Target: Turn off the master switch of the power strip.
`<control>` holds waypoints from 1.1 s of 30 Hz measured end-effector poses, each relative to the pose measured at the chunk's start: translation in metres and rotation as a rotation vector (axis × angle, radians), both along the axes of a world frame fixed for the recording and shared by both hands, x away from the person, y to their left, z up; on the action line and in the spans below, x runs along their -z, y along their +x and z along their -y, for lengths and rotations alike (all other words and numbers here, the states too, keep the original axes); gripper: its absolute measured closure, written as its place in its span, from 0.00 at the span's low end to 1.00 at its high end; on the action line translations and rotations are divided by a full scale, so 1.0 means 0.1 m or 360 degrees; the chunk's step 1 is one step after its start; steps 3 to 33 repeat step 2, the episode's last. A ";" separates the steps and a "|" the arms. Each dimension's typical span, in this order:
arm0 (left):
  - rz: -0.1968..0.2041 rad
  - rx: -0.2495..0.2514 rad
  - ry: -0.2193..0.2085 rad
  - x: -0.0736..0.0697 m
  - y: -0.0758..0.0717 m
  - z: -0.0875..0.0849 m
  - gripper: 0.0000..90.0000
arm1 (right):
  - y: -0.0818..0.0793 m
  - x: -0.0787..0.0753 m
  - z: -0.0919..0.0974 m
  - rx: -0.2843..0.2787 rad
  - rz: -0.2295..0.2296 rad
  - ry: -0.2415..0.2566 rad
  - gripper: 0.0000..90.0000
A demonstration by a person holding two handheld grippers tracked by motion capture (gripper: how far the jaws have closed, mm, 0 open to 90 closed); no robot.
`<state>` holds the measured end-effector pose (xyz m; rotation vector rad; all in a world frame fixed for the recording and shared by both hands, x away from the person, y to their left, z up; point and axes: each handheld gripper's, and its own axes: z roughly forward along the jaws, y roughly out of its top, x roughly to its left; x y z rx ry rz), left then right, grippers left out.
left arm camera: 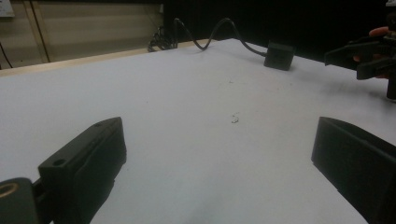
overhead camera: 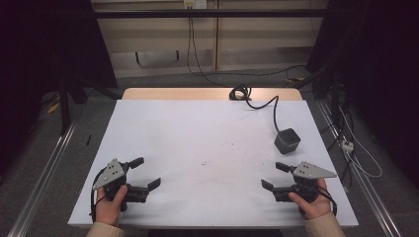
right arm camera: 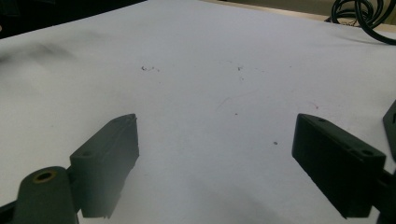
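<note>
The left gripper (overhead camera: 147,173) and right gripper (overhead camera: 272,176) are held low over the white table (overhead camera: 197,128), jaws apart and empty; a black cube (overhead camera: 287,140) sits far right.

Small dark cube (overhead camera: 287,140) with rounded edges, upright on the white table (overhead camera: 197,128) toward its far right, its black cable (overhead camera: 267,103) running back to a coil at the far edge, nearer the right gripper (overhead camera: 273,176).
</note>
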<state>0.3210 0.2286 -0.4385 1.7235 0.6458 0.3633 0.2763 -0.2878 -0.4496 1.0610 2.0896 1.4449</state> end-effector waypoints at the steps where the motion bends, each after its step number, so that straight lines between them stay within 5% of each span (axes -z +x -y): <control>1: 0.0004 0.0000 0.0002 0.00 0.00 0.00 0.03 | 0.00 0.00 0.00 -0.0002 0.0000 -0.0003 0.16; 33: 0.0002 0.0000 0.0001 0.00 0.01 0.00 0.03 | 0.00 0.01 0.00 -0.0007 -0.0005 -0.0006 0.16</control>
